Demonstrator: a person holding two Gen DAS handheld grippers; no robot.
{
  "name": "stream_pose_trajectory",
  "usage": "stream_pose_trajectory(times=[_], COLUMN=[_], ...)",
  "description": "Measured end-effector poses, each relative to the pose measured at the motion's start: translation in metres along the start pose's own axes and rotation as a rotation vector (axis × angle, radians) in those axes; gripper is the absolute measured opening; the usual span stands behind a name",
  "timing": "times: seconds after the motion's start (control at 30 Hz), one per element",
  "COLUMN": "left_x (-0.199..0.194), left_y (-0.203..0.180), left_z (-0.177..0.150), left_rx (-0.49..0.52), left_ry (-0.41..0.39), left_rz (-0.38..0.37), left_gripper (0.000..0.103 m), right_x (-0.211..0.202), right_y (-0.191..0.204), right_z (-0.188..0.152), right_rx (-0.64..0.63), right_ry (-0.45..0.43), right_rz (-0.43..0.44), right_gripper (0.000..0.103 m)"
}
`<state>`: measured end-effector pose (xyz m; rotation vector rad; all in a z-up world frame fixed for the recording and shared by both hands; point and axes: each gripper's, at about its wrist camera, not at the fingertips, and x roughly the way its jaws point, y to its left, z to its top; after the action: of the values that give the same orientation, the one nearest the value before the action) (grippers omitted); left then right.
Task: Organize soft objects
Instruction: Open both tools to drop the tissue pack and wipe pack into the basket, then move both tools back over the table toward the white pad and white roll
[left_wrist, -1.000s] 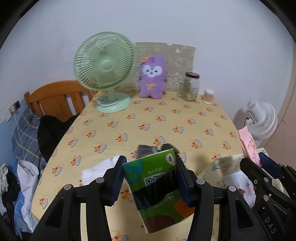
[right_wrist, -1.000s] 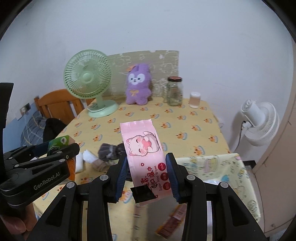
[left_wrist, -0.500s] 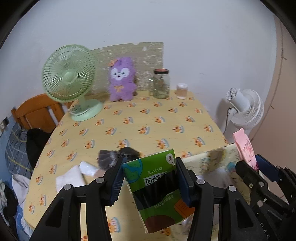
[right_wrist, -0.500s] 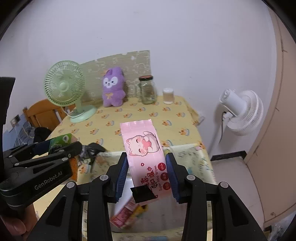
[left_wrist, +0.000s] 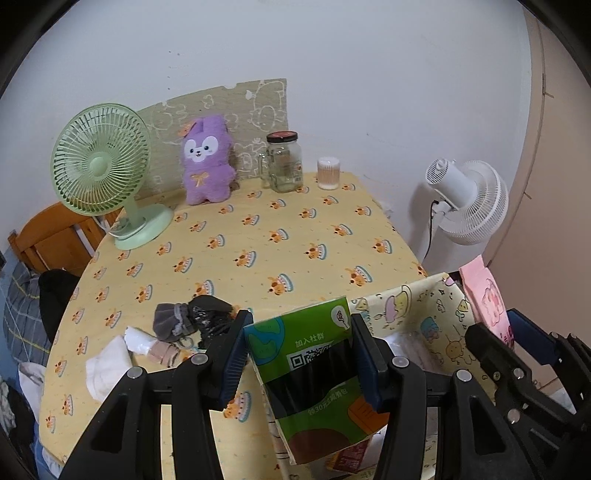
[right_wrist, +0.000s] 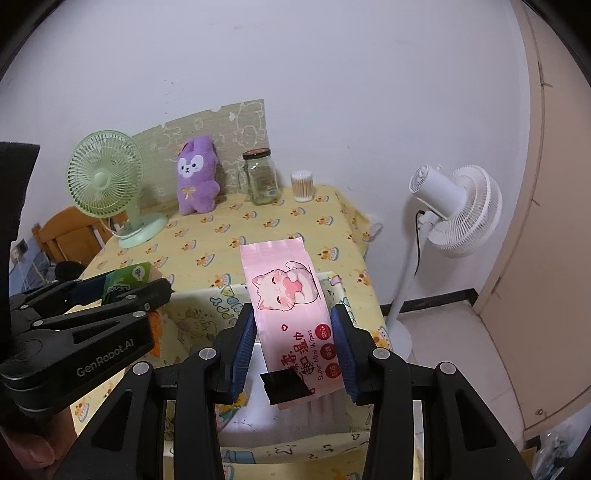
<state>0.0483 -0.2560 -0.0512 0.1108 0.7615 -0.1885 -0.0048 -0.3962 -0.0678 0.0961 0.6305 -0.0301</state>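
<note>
1. Left gripper (left_wrist: 299, 363) clenched on green tissue pack (left_wrist: 314, 373).
2. Right gripper (right_wrist: 293, 347) clenched on pink wipes pack (right_wrist: 291, 314).
3. Both packs up over cloth bin (right_wrist: 207, 314), just below, near edge of surface (left_wrist: 258, 236).
4. Socks (left_wrist: 192, 317) left behind, far left.

Yellow tabletop (left_wrist: 295, 229) cloth dotted with orange-and-white motifs; purple plush (left_wrist: 207, 162); pale green fan (left_wrist: 99, 162); green-and-black tissue pack (left_wrist: 314, 373) — pink wipes pack (right_wrist: 295, 314) printed with a cat; blue-padded black fingers (left_wrist: 232, 362).
</note>
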Motion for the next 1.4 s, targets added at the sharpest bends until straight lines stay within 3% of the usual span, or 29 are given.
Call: stream_pose_trajectory(times=[0.23,0.4,0.6,0.93,1.4], left_x=[0.009,0.020,0.023,0.015,-0.003], left_y=[-0.004,-0.003,0.012,0.041,0.089], left_z=[-0.004,-0.011,-0.014,-0.015,-0.020], left_rx=[-0.009,0.000,-0.050,-0.058,-0.116], left_ry=[0.029,0.080,0.102,0.069,0.023], left_rz=[-0.021,-0.021,-0.049,-0.011,0.007], left_gripper=[0.060,0.071,0.079,0.089,0.092], right_x=[0.009,0.020,0.026,0.019,0.007], right_y=[-0.004,-0.004,-0.008,0.011,0.058], right_z=[-0.006,-0.015,-0.017,-0.005,0.016], right_rx=[0.007,0.005,0.042,0.049,0.007], right_ry=[0.031,0.078,0.123,0.081,0.004], right_rz=[0.012,0.028,0.008,0.034,0.075], right_gripper=[0.045,0.050,0.072,0.081,0.082])
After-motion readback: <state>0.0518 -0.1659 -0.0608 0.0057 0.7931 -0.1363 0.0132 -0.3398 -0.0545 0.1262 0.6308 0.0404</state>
